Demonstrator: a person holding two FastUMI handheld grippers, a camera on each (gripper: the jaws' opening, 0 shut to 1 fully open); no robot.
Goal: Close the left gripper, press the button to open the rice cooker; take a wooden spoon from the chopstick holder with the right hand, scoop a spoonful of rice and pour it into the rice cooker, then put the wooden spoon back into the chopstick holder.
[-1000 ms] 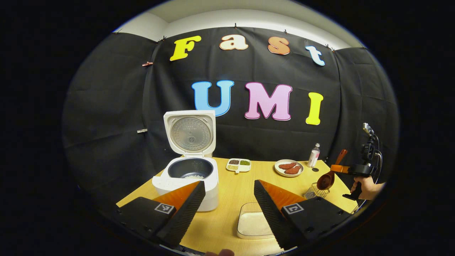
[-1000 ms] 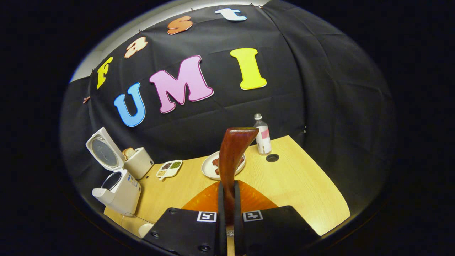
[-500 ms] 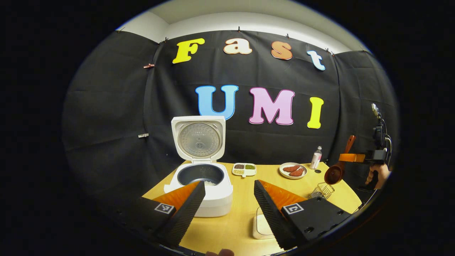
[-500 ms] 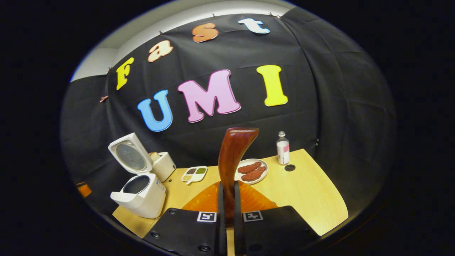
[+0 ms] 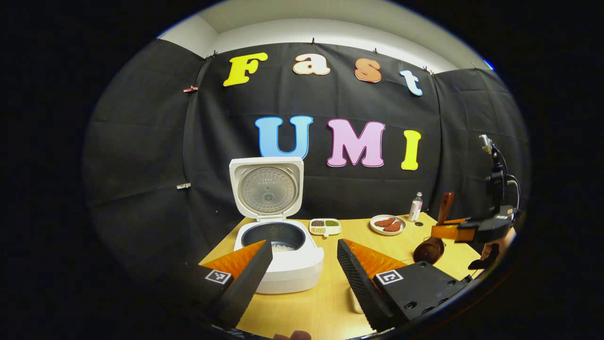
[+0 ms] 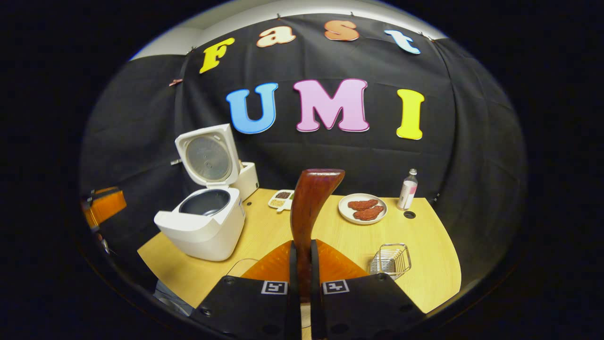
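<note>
While the wooden spoon (image 6: 309, 208) is clamped by its handle between the right gripper's (image 6: 302, 271) closed fingers, its shaft rises straight ahead of that gripper; in the left gripper view the bowl (image 5: 428, 250) hangs below it, low over the table (image 6: 424, 264).

Chopstick holder (image 6: 390, 259): wire basket, just ahead and to the right of the right gripper. Judged step: returning the spoon. Risk: the bowl catches the wire rim or tips the light basket if lowered off-centre.

Rice cooker (image 6: 203, 222): ahead and to the left of the right gripper, lid up; some white rice (image 5: 283, 246) lies in the pot. Risk: a wide swing of the handle could strike the raised lid.

Left gripper (image 5: 302, 264): fingers apart, holding nothing, the cooker just beyond its left finger. Risk: drifting forward, it could nudge the cooker body.

Beyond: divided dish of grains (image 6: 282, 198), plate of meat (image 6: 362, 208), bottle (image 6: 408, 190), toaster (image 6: 247, 179) behind the cooker. The bottle, upright and narrow, would topple easily.
</note>
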